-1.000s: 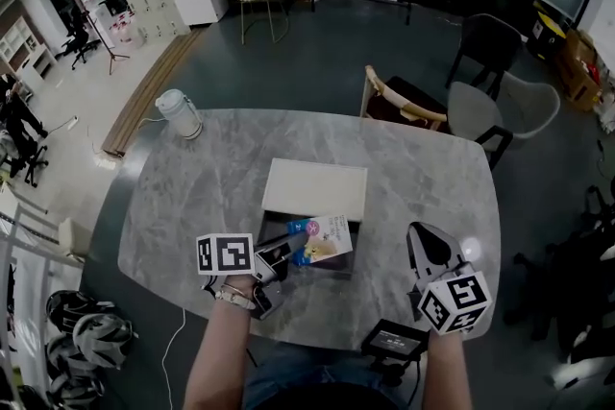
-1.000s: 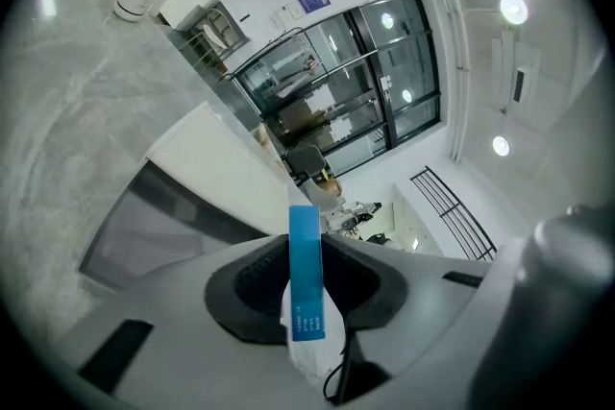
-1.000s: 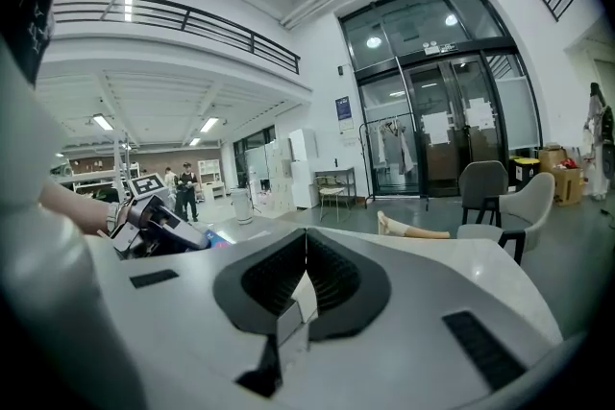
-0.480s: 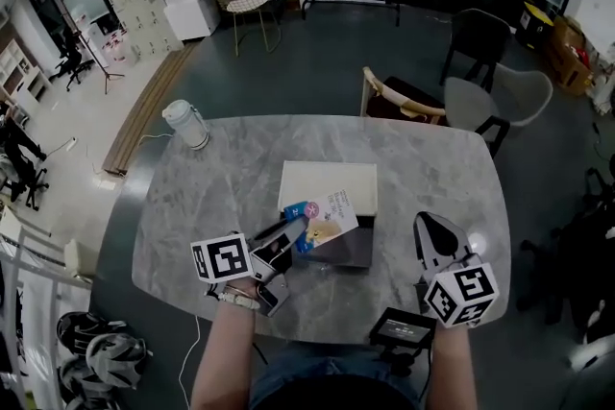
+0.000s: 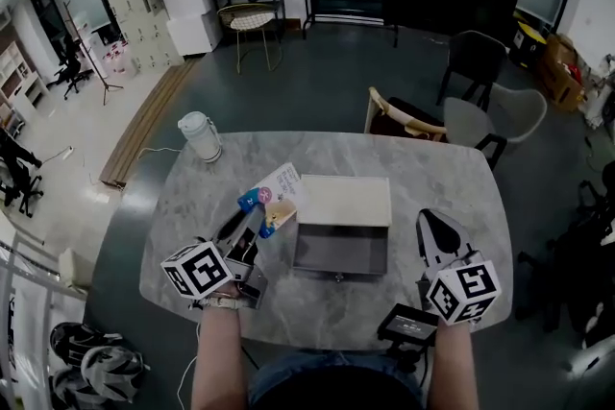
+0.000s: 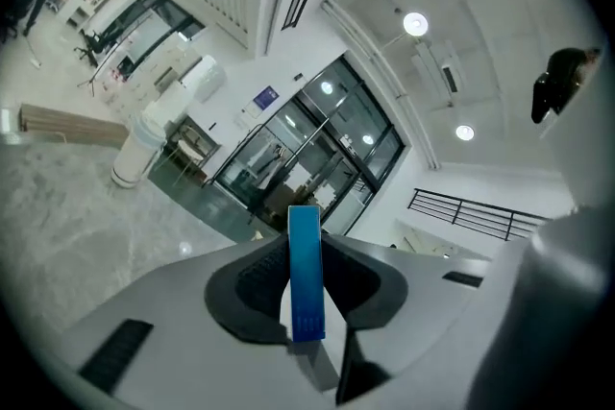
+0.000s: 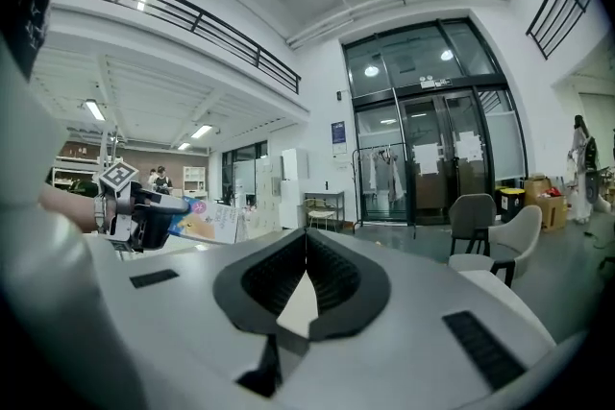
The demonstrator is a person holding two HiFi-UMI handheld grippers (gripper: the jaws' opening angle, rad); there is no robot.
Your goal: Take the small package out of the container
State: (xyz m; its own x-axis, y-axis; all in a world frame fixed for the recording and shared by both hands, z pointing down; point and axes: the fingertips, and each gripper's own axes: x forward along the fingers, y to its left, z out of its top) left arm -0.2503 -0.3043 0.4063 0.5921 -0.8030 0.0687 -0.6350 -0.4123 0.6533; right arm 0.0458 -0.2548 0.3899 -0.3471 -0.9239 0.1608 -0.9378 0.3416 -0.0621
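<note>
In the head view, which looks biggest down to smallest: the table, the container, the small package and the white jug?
1. Table.
2. Container.
3. Small package and white jug look about alike. The package is held up in the left gripper, nearer the camera, so I leave them unranked.

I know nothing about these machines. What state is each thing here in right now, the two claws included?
small package: out of the container, held up beside it.
container: lid open, inside looks empty.
left gripper: shut on the small package.
right gripper: jaws together, nothing between them.
white jug: upright on the table.
</note>
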